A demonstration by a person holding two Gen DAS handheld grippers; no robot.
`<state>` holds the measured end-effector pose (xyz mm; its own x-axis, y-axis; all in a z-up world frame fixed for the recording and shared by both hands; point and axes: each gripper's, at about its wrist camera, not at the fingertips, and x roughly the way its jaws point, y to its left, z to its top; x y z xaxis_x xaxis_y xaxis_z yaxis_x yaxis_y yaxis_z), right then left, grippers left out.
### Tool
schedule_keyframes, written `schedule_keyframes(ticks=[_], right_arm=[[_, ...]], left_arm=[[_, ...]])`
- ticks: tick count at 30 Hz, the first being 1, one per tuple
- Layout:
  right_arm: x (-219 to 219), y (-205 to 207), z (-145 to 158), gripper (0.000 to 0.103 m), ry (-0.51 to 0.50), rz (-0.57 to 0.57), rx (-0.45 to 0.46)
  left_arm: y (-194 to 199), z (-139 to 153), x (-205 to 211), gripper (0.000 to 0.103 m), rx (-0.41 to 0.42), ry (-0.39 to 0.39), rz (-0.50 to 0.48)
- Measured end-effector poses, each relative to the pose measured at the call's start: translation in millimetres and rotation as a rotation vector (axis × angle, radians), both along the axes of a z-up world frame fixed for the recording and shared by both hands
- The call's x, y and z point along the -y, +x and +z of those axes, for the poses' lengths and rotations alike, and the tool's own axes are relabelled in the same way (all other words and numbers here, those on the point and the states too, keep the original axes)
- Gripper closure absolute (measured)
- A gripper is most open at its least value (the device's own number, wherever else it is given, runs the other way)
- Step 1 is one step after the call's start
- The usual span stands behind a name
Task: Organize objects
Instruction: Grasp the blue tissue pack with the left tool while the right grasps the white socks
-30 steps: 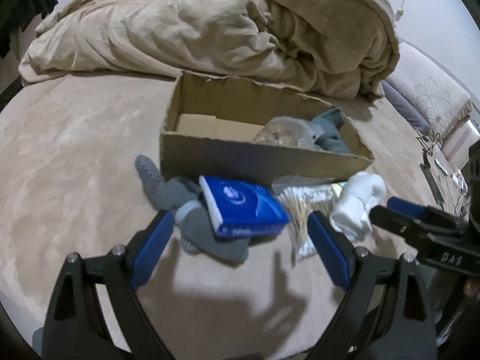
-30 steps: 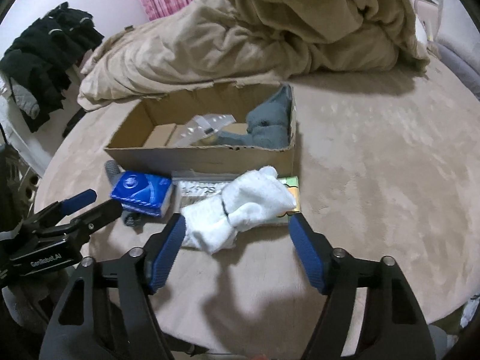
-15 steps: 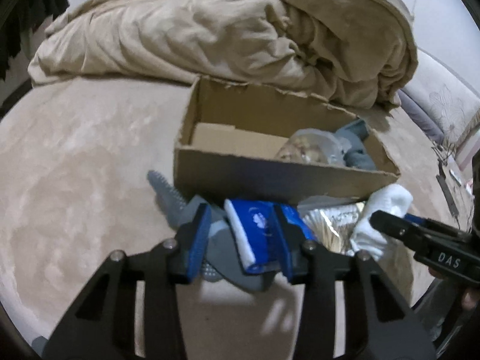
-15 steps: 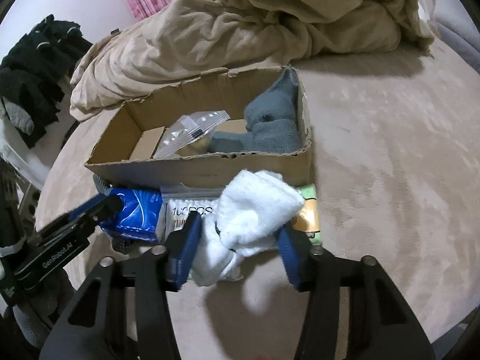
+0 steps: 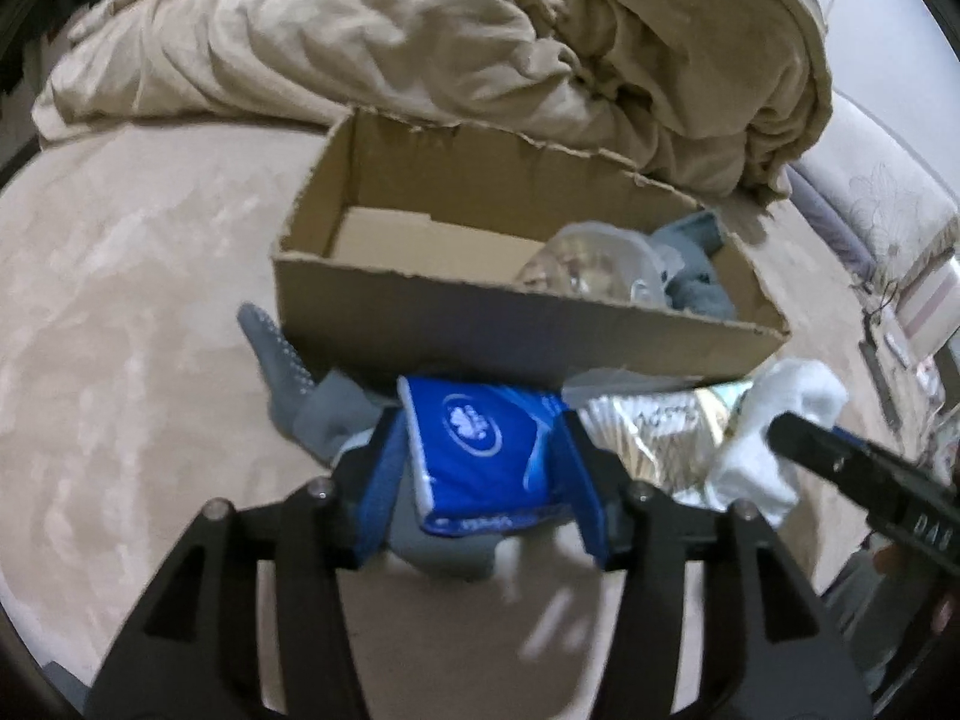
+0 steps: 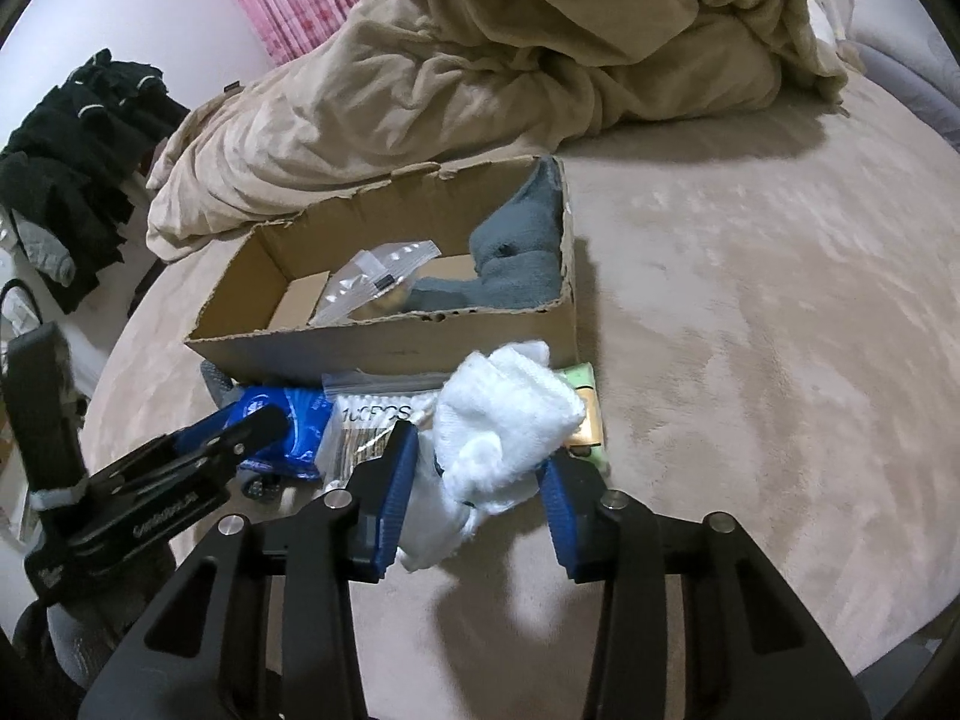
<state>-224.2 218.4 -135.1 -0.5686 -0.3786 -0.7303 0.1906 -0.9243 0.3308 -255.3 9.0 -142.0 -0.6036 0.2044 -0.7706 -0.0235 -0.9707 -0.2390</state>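
My left gripper [image 5: 480, 468] is shut on a blue tissue pack [image 5: 486, 450] lying over a grey sock [image 5: 300, 396] in front of an open cardboard box [image 5: 516, 330]. My right gripper [image 6: 477, 468] is shut on a white sock [image 6: 504, 426] lying in front of the box [image 6: 384, 348]. Between them lies a clear bag of cotton swabs [image 5: 654, 438], also in the right wrist view [image 6: 366, 426]. The box holds a clear plastic bag [image 6: 372, 282] and a grey cloth [image 6: 516, 258]. The left gripper shows in the right wrist view [image 6: 258, 426].
A rumpled beige duvet [image 5: 480, 48] lies behind the box on the beige bed surface [image 6: 750, 330]. A green and orange packet [image 6: 585, 414] lies under the white sock. Dark clothes [image 6: 66, 168] hang at the left. The bed edge curves close in front.
Both grippers moved forward and closed: the left one around the blue tissue pack, the right one around the white sock. Both were open and behind these things a second ago.
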Motion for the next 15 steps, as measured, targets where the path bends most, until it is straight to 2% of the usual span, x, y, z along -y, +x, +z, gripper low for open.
schedule_keyframes(ticks=[3,4,5,8,12,13,14,15], right_arm=[[-1,2,2,0.062,-0.01,-0.002,-0.007],[-1,3,2,0.063,-0.014,-0.003,-0.009],[-2,4,3,0.066,-0.018,-0.004,-0.012],[-4,5,4,0.069,-0.028,-0.013,-0.02],[-8,5,0,0.071,-0.035,-0.024,-0.022],[-10,4,-2,0.071,-0.03,-0.029,-0.019],[-11,3,-4,0.072,-0.034,-0.034,-0.014],[-14,2,-5,0.072,-0.048,-0.041,-0.014]], left_arm=[[-3,-1,1,0.055,0.025,0.058,-0.004],[-3,-1,-1,0.065,0.029,0.07,-0.011],[-2,-2,-4,0.08,0.034,0.06,-0.022],[5,1,-15,0.088,0.018,0.041,-0.042],[11,7,-30,0.089,-0.005,0.029,-0.085],[10,5,-34,0.087,0.004,0.025,-0.102],[7,2,-37,0.072,0.023,0.025,-0.115],[4,-4,-39,0.065,0.053,0.038,-0.129]])
